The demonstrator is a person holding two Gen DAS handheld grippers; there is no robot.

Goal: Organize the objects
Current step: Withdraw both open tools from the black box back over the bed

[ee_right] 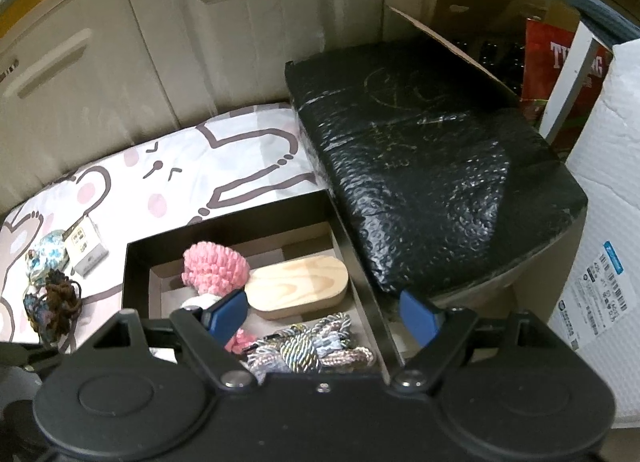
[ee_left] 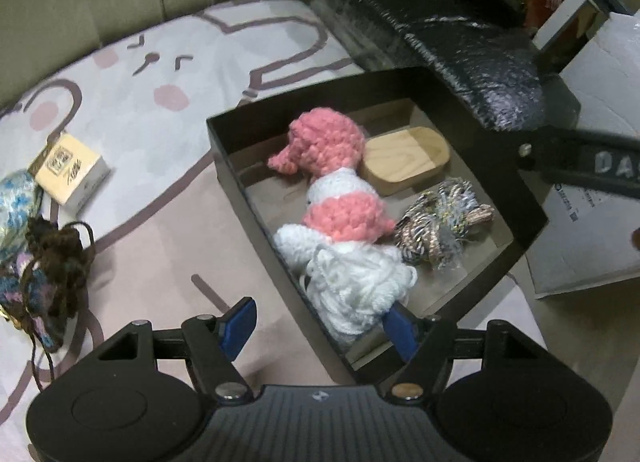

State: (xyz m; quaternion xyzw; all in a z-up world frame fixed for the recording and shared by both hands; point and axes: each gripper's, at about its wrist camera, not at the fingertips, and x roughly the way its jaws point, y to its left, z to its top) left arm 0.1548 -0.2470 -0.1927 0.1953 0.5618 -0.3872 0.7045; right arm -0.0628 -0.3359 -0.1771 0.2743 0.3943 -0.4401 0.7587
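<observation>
White yarn [ee_left: 360, 290] is straddled by the open left gripper [ee_left: 320, 322] inside the black box [ee_left: 256, 198]; the right gripper [ee_right: 320, 314] is held open.

One black box [ee_left: 256, 198], one crocheted doll [ee_left: 340, 202], one wooden block [ee_left: 408, 162], two small cord bundles [ee_left: 440, 218].

Black left gripper [ee_left: 320, 326] and right gripper [ee_right: 322, 312], blue fingertip pads, silver screws

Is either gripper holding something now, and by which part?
Nothing is held. The left gripper stands open over the white yarn; the right gripper is open too.
</observation>
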